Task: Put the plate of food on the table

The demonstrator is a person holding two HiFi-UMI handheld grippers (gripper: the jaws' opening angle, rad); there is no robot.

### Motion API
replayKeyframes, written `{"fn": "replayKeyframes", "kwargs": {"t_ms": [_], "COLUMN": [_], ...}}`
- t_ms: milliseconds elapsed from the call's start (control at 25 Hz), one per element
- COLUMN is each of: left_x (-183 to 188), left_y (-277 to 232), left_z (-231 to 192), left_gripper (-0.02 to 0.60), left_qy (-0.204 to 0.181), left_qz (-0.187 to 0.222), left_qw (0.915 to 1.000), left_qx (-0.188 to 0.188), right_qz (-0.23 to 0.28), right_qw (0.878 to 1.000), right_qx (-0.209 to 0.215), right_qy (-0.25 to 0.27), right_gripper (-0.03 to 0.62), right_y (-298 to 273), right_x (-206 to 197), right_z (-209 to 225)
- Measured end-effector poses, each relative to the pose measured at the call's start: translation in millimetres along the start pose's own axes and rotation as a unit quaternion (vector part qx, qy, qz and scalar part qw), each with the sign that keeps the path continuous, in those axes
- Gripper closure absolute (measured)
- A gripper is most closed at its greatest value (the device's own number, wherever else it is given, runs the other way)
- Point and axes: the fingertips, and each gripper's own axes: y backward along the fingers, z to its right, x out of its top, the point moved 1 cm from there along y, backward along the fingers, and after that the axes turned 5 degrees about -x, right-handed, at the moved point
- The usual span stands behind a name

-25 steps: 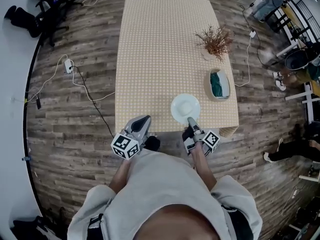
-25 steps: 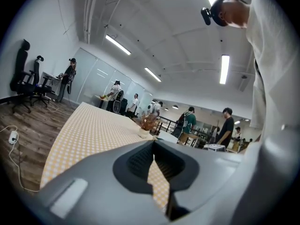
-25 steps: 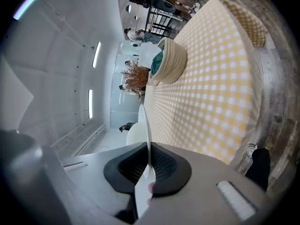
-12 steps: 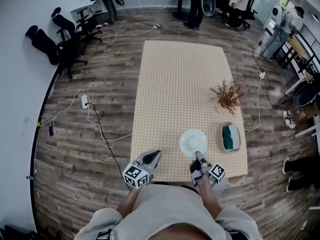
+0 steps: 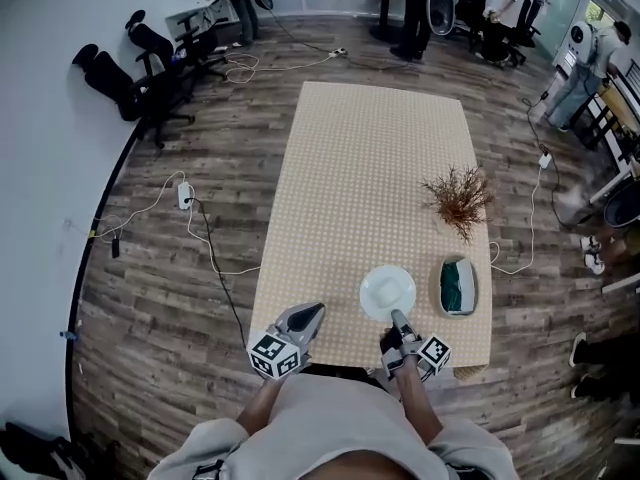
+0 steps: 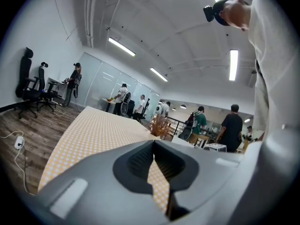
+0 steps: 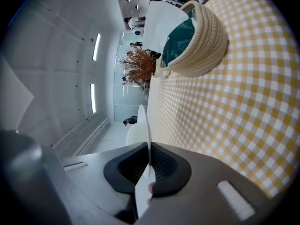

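The right gripper [image 5: 397, 318] is clamped on the near rim of the white plate [image 5: 386, 290], which is over the near end of the checked table [image 5: 350, 168], just beside a woven basket [image 5: 458, 286]. The left gripper [image 5: 311, 312] hangs at the table's near edge, jaws together, holding nothing.

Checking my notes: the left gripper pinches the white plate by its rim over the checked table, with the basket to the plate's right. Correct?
Wrong gripper. The right gripper pinches the white plate by its rim, as the right gripper view shows; the left gripper has nothing between its jaws. The rest holds: the plate is over the checked table, the basket to its right.
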Motion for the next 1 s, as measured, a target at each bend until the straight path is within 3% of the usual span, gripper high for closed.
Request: {"fn": "replayKeyframes", "kwargs": {"t_ms": [320, 1000], "left_x": [-12.7, -69.8], "left_y": [-10.8, 0.2], "left_z": [20.5, 6.7], "left_gripper": [0.572, 0.572], "left_qy": [0.014, 0.051], "left_qz": [-0.014, -0.064], "left_qw": [0.9998, 0.9966], "left_qx": [-0.004, 0.007], "right_qz": [-0.003, -0.017], "right_qw": [0.999, 0.997], "right_qx": [-0.038, -0.064], "right_qy": [-0.016, -0.038], "right_gripper": [0.585, 0.585], "right_y": [28.5, 50.3], "right_x": [2.9, -33.1], "right_z": [30.5, 77.6]}}
